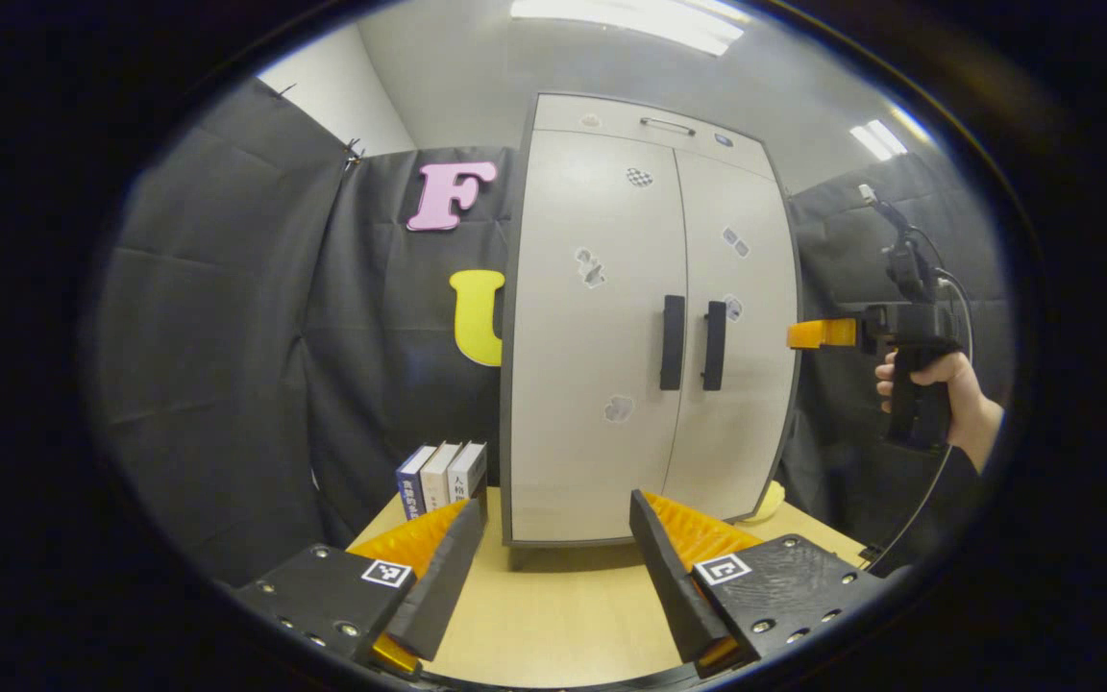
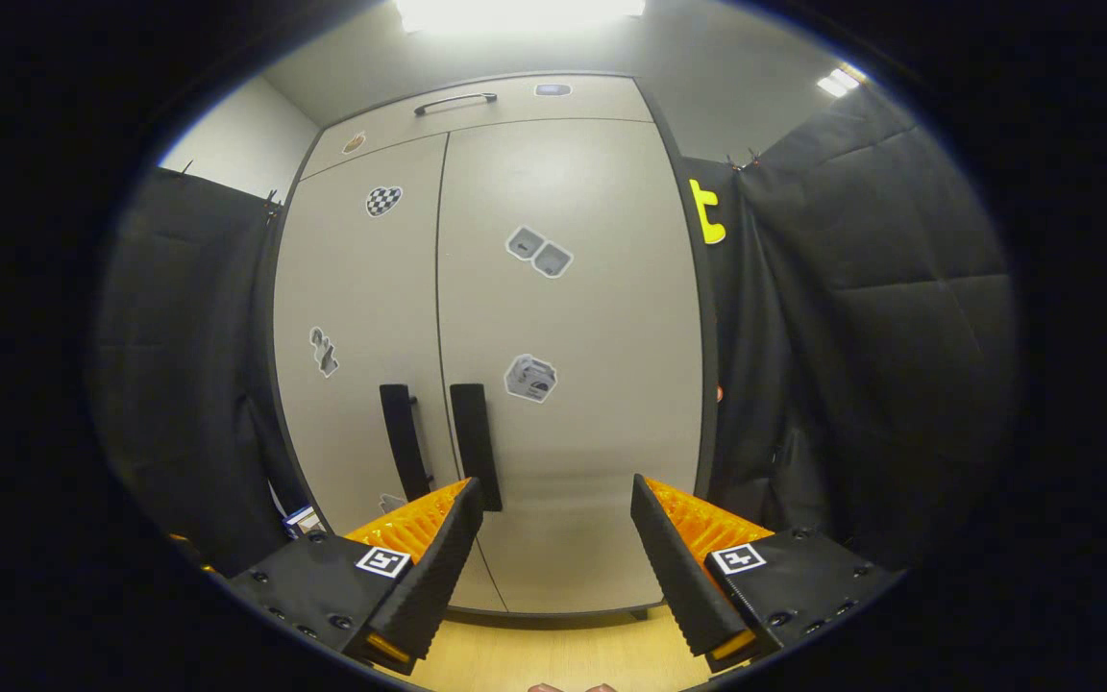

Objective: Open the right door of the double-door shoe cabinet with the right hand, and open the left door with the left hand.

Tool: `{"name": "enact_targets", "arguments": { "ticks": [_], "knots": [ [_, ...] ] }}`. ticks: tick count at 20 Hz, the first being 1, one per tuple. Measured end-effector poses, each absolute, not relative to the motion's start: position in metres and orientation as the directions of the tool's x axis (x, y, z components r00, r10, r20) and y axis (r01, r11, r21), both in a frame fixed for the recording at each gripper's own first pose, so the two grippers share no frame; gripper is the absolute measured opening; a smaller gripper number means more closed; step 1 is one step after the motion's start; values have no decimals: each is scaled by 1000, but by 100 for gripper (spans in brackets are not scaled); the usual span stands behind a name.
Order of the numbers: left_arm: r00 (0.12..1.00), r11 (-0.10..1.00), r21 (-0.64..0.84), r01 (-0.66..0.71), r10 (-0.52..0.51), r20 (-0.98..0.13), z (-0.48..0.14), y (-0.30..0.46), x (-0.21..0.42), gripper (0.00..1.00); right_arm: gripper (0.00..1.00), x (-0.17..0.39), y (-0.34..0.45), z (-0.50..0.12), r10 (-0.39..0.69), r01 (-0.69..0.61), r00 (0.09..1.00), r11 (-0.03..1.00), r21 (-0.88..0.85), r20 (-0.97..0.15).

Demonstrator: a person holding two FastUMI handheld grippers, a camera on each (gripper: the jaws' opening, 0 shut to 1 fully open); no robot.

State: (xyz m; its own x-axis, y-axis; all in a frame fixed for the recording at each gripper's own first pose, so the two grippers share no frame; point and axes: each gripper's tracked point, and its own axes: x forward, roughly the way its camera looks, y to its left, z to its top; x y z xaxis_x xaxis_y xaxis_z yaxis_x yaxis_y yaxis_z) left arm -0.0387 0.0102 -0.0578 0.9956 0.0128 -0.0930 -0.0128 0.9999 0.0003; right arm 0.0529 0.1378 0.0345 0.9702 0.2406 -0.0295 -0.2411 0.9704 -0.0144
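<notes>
Approach stage: pale grey double-door shoe cabinet (image 2: 486, 356) stands closed on the light wooden table (image 1: 553, 615). Right gripper (image 2: 558, 538), fingers spread, faces the right door's black bar handle (image 2: 475, 442); left gripper (image 1: 558, 567), likewise spread, holds farther back. Next, presumably, closing on that handle.

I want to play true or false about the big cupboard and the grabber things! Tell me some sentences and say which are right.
1. Both doors of the shoe cabinet are closed. True.
2. The right hand-held gripper is clamped on the right door handle. False: its jaws are open, holding nothing.
3. Three books stand on the table beside the cabinet. True.
4. The left hand-held gripper holds the left door handle. False: it is open and well short of the cabinet.
5. The two door handles are white. False: they are black.
</notes>
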Motion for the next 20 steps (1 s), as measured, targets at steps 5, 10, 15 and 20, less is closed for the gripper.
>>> {"name": "enact_targets", "arguments": {
  "ticks": [5,10,15,20],
  "knots": [
    [992,999,-6,-52,51,-112,-65,26,-48,91,98,74,169,36,281,-282,959,959,-31,-33],
    [987,996,-32,-85,80,-137,-75,37,-54,90,98,94,192,31,302,-304,953,951,-63,-35],
    [981,992,-38,-119,112,-156,-82,49,-59,91,98,121,204,26,267,-269,963,961,-71,-41],
    [980,991,-18,-133,128,-150,-76,54,-62,91,98,146,210,15,215,-221,974,972,-84,-73]
  ]
}}
